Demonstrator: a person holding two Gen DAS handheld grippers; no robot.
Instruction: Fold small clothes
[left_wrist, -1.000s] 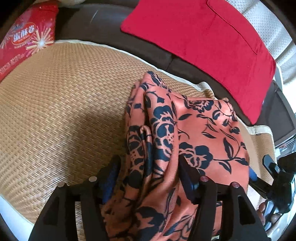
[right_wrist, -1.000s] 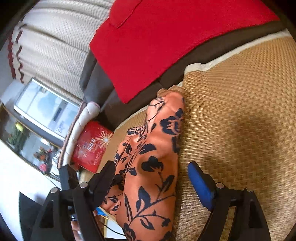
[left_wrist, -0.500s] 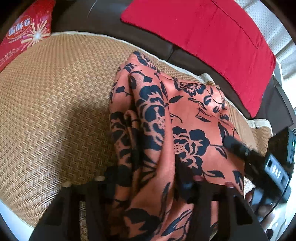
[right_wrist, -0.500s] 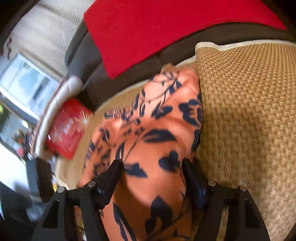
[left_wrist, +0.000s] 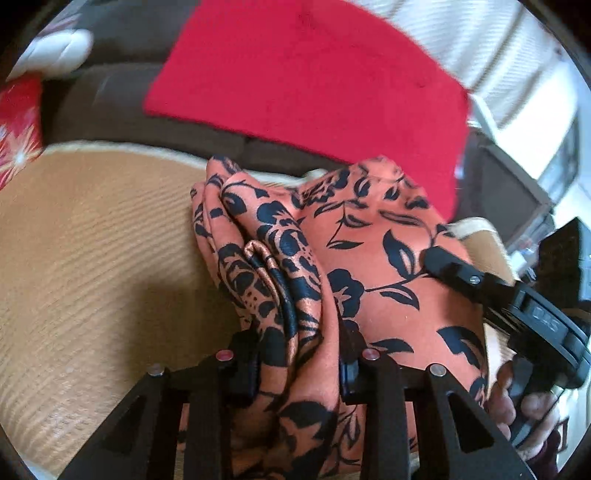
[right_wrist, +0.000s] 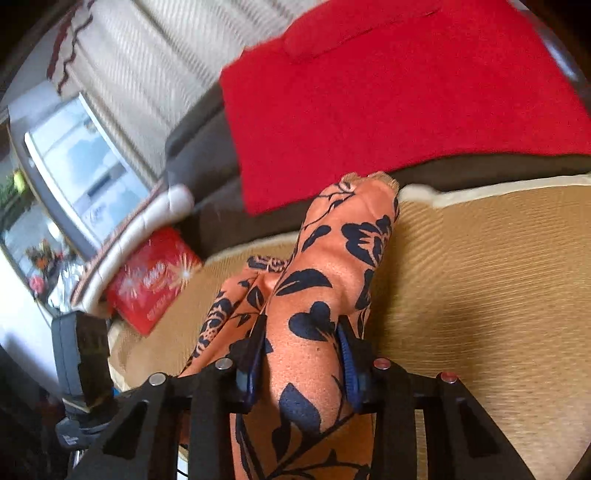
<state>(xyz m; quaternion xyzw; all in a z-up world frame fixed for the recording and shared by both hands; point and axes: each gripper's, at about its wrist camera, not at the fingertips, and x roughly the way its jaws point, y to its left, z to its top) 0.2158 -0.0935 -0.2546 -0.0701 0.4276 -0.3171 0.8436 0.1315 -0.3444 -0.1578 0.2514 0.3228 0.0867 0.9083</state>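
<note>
An orange garment with a dark blue flower print (left_wrist: 373, 254) is bunched over the woven tan mat (left_wrist: 92, 258). My left gripper (left_wrist: 299, 354) has a thick fold of it between its fingers, and its jaws are closing with the pads pressing on the cloth. My right gripper (right_wrist: 304, 354) pinches another fold of the orange garment (right_wrist: 332, 266) between its blue pads, jaws closing too. The right gripper (left_wrist: 439, 260) also shows at the right of the left wrist view, a hand below it. The cloth hangs lifted off the mat at both grips.
A red cushion (left_wrist: 314, 81) leans on the dark sofa back (left_wrist: 110, 110) behind the mat. A red printed packet (right_wrist: 151, 280) lies at the mat's far end. A window (right_wrist: 85, 173) and pale striped curtain (right_wrist: 159, 66) stand beyond. The left gripper's black body (right_wrist: 81, 350) shows at the left edge.
Both grippers closed onto folds of the orange garment and rose, pulling the cloth up off the mat. Both views tilted, bringing the red cushion and sofa back lower into view.
</note>
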